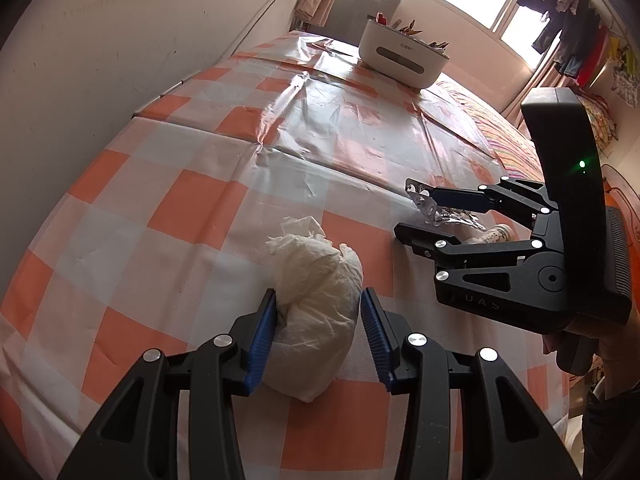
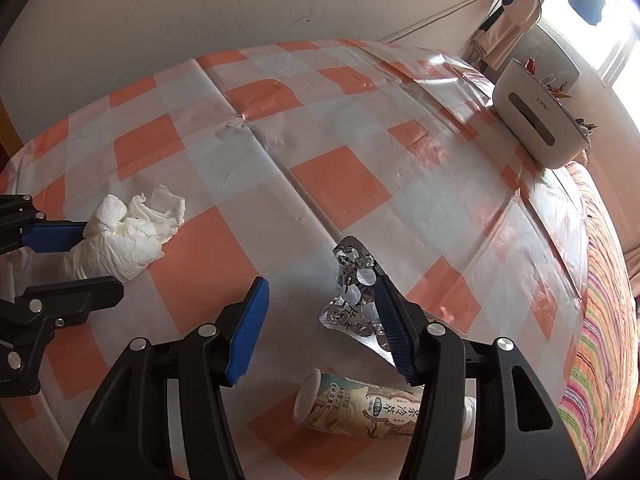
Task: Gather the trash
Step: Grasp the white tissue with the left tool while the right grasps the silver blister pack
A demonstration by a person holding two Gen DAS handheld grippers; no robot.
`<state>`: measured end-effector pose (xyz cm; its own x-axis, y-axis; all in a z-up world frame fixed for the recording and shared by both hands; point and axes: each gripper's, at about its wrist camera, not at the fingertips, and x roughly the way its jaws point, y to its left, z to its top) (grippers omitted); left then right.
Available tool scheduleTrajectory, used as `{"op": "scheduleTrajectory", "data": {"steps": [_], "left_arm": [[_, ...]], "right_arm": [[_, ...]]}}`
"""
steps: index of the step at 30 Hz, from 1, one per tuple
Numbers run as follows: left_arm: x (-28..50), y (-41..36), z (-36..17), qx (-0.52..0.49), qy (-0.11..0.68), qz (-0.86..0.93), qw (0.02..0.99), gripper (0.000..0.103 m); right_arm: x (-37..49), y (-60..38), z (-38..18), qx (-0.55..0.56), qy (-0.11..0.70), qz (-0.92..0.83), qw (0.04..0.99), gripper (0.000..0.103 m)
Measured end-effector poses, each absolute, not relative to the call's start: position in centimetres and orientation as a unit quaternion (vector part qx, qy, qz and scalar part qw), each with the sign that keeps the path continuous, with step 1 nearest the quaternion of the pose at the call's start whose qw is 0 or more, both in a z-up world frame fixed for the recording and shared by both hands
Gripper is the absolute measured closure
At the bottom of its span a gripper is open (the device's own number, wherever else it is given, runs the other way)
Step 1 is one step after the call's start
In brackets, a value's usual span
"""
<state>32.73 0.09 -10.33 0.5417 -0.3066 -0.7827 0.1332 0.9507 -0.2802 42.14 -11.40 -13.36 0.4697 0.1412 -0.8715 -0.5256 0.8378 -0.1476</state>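
My left hand-held gripper (image 1: 318, 336) clasps the crumpled tissue (image 1: 316, 304); my right hand-held gripper (image 2: 320, 320) stands unclenched beside the foil blister pack (image 2: 354, 296). Only its camera shows the bottle (image 2: 360, 410) fully.

Tissue wad (image 2: 124, 236) left of blister pack (image 2: 356, 296), bottle (image 2: 360, 408) nearer
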Motion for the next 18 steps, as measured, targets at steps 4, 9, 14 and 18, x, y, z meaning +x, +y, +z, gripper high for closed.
{"op": "scheduleTrajectory", "data": {"steps": [4,9,14,18], "left_arm": [[32.7,0.1,-10.4,-0.089,0.462,-0.125,0.874,0.061],[32.8,0.1,-10.4,-0.088,0.46,-0.125,0.875,0.064],[32.9,0.5,-10.4,-0.092,0.457,-0.12,0.877,0.082],[32.7,0.2,-10.3,-0.082,0.453,-0.116,0.88,0.083]], "right_arm": [[43.0,-12.0,-13.6,-0.172,0.484,0.196,0.835,0.079],[42.5,-12.3,-13.5,-0.149,0.467,0.193,0.85,0.094],[40.4,-12.6,-12.2,-0.119,0.443,0.205,0.864,0.097],[38.0,-12.4,-11.3,-0.107,0.425,0.215,0.873,0.097]]}}
